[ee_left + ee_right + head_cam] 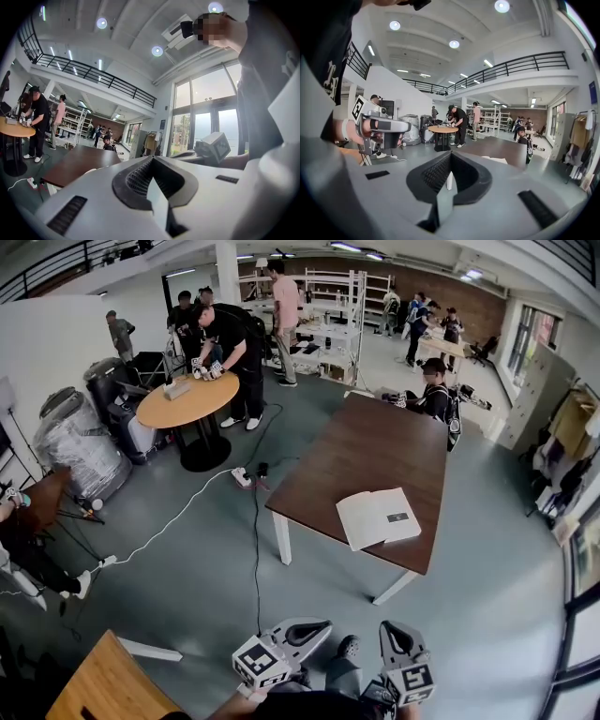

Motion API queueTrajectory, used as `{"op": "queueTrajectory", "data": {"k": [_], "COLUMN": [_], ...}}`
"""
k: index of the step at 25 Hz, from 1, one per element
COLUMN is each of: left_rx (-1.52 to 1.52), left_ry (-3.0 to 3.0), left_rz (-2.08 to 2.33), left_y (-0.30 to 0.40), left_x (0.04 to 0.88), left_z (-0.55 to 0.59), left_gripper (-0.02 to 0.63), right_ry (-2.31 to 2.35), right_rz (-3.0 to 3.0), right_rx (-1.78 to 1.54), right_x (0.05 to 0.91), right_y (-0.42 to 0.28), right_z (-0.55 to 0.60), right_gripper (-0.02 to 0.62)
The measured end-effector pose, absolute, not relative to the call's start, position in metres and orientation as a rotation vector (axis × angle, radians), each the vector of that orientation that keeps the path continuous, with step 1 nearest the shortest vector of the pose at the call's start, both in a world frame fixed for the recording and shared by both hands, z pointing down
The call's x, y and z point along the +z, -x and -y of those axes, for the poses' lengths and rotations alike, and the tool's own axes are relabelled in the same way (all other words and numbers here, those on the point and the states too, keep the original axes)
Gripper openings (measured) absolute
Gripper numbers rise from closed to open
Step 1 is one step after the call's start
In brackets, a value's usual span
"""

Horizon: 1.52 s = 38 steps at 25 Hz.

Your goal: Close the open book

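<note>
The open book [378,517] lies with white pages up near the front edge of the long brown table [366,451], several steps ahead of me. Both grippers hang low in front of my body, well short of the table. The left gripper [322,626] is shut with nothing in it, and its own view shows the jaws [152,161] meeting. Beside it, the right gripper [395,630] also looks shut and empty [451,157]. In the right gripper view the book [497,161] shows as a pale slab on the table [501,147].
A person [433,390] sits at the table's far end. A round wooden table [187,399] with people around it stands at the back left. A power strip and cables [242,477] cross the floor. A wooden table corner [103,685] is at my lower left.
</note>
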<state>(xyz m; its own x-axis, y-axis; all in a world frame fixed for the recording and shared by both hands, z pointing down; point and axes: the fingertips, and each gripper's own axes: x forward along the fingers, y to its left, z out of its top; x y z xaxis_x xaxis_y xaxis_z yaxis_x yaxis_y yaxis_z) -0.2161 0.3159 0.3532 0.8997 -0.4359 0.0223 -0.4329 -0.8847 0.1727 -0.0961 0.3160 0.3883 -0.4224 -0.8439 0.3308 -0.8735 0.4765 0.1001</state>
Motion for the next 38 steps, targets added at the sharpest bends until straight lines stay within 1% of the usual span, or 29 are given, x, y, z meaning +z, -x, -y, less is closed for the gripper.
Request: {"op": "queueTrajectory", "data": {"k": [8, 14, 38], "left_rx": [-0.006, 0.005, -0.011], "left_ry": [-2.888, -2.878, -2.867], "left_rz": [0.672, 0.688, 0.785], "left_y": [0.204, 0.183, 0.143], "left_x": [0.352, 0.353, 0.352], "left_z": [-0.289, -0.27, -0.181], "left_gripper": [0.006, 0.006, 0.006], "right_ry": [-1.487, -1.453, -1.432], "right_rz": [2.378, 2.388, 2.424], "right_rx": [0.186, 0.201, 0.166], "right_x": [0.397, 0.393, 0.38], "right_y": [0.073, 0.059, 0.017], "right_z": [-0.294, -0.278, -0.178], "right_gripper": [-0.012, -0.012, -0.012]}}
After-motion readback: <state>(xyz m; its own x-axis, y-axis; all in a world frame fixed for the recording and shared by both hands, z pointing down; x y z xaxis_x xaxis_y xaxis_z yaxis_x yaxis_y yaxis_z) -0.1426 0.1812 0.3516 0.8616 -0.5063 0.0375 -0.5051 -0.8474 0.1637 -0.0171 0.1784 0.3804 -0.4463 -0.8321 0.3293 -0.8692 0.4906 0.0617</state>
